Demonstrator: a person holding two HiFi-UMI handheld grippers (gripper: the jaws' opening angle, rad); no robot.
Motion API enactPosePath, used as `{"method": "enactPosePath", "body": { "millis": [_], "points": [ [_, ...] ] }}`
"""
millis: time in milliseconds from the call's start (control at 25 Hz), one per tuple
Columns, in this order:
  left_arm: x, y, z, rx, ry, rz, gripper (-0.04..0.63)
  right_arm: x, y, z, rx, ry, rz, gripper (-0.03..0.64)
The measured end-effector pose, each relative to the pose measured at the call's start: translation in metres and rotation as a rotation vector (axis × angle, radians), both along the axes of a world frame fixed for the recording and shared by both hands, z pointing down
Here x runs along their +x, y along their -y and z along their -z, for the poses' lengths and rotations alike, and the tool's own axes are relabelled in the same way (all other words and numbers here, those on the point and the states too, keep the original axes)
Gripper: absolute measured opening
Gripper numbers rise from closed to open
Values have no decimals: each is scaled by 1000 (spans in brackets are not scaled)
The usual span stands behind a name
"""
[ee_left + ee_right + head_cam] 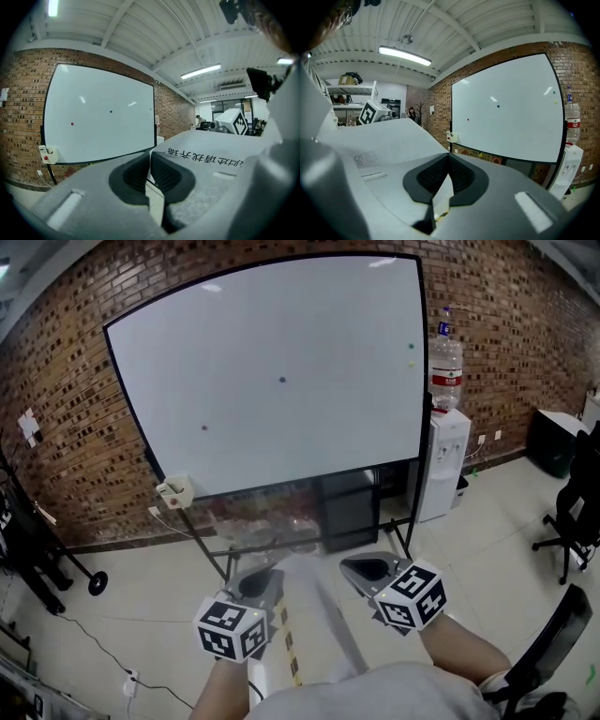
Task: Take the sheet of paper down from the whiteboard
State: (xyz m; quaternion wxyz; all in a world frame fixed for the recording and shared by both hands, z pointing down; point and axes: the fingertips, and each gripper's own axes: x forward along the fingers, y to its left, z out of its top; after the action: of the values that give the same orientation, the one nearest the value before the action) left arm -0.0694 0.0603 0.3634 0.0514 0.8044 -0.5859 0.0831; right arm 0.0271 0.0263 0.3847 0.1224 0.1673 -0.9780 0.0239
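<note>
The whiteboard [272, 371] stands ahead on its frame, bare except for a blue magnet [282, 380], a red magnet [204, 427] and two small ones near its right edge. The white sheet of paper [309, 615] is off the board and hangs stretched between my two grippers, low in the head view. My left gripper [262, 582] is shut on the sheet's left edge, my right gripper [366, 568] on its right edge. In the left gripper view the printed sheet [211, 150] runs off to the right of the shut jaws. The right gripper view has the sheet [389, 140] running off to the left.
A small white holder [175, 490] hangs at the board's lower left corner. A water dispenser [445, 465] with a bottle [446, 362] stands right of the board. Office chairs [572, 502] are at the right. Black stands and a cable lie at the left.
</note>
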Motion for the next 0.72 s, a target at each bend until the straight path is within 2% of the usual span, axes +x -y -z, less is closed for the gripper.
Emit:
{"method": "enactPosePath", "body": {
  "millis": [280,720],
  "points": [
    [8,-11,5,14,12,-20,3,4,-14,4,49,-33,-15,2],
    [10,-16,9,25,18,-42,3,4,-21,6,56,-29,-29,1]
  ]
}}
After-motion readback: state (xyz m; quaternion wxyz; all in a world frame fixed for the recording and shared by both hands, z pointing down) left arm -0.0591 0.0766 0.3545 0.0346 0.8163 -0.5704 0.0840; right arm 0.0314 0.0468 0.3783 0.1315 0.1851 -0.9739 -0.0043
